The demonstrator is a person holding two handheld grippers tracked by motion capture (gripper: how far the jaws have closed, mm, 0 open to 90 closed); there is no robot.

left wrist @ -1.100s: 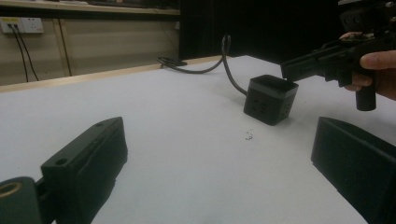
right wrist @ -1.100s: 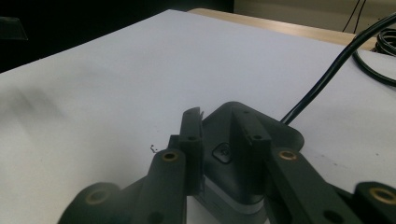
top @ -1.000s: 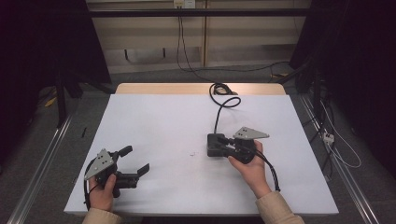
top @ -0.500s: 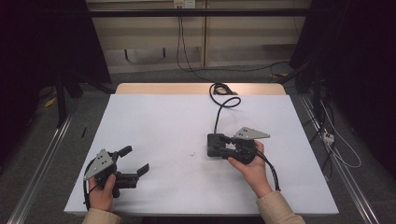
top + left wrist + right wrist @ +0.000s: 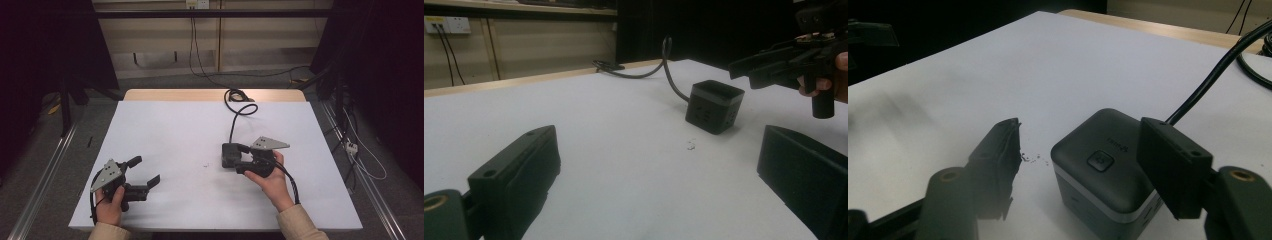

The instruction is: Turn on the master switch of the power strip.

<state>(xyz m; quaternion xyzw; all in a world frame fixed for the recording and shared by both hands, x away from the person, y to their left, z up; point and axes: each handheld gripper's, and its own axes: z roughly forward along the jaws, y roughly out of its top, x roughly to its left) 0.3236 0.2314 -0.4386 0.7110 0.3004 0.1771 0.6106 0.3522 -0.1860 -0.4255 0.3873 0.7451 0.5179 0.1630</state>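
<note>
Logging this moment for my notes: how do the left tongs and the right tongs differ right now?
The left tongs hover near the table's front-left corner, with bare surface between their jaws; the right tongs sit right of centre at the dark cube. The left tongs are far from the cube; the right tongs reach over it, one jaw at its side. Both are open and hand-held.

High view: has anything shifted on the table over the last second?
No visible change. The right tongs remain open beside the black cube, gripping nothing; its cable lies as before. The left tongs stay open, low over the white table.
</note>
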